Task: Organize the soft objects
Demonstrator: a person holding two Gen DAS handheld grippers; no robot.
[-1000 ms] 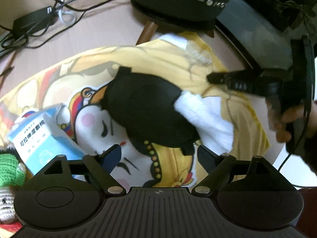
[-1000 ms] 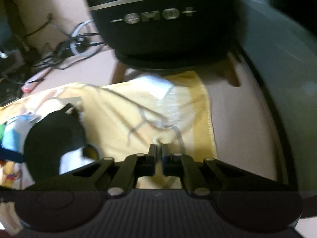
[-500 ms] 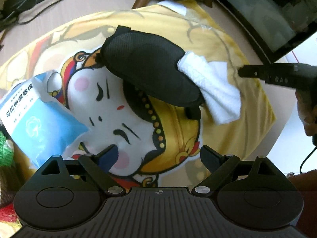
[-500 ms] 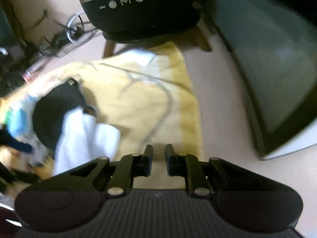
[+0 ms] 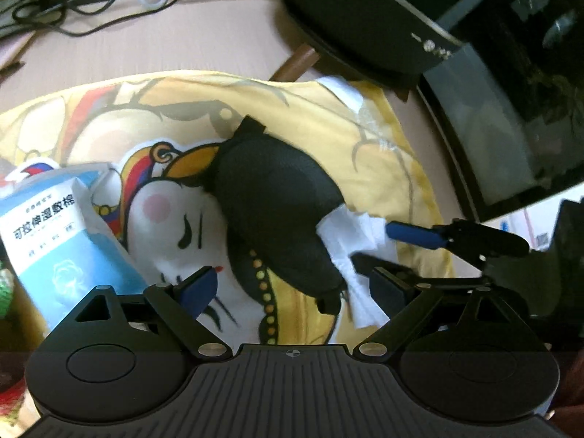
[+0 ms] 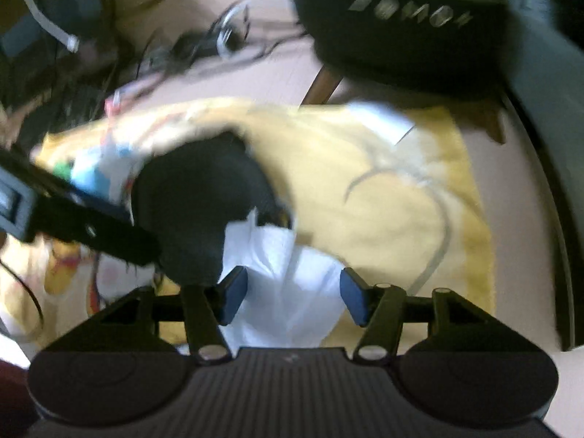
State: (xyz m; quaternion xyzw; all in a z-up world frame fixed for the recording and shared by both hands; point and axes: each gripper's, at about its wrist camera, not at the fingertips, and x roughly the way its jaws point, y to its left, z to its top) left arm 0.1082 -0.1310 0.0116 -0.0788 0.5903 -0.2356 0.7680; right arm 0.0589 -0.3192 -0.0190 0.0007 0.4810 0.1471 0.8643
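Note:
A black padded cushion (image 5: 277, 211) lies on a yellow cartoon-face cloth (image 5: 387, 168), and a white towel (image 5: 346, 252) is tucked at its right end. My left gripper (image 5: 295, 286) hovers open just in front of the cushion, holding nothing. My right gripper (image 6: 294, 297) is open, and the white towel (image 6: 288, 292) lies between its blue pads (image 6: 233, 297) without being pinched. Seen from the left wrist, the right gripper (image 5: 376, 244) reaches in from the right and straddles the towel. The black cushion (image 6: 204, 211) sits just beyond the towel.
A blue wet-wipe packet (image 5: 62, 241) and a green knitted toy (image 5: 5, 288) lie at the left on the cloth. A black speaker on wooden legs (image 5: 365, 29) stands behind, with a dark monitor (image 5: 511, 127) to the right. Tangled cables (image 5: 91, 0) lie at the back left.
My right gripper has gone from shut to open and moved left over the white towel. My left gripper shifted slightly and stays open.

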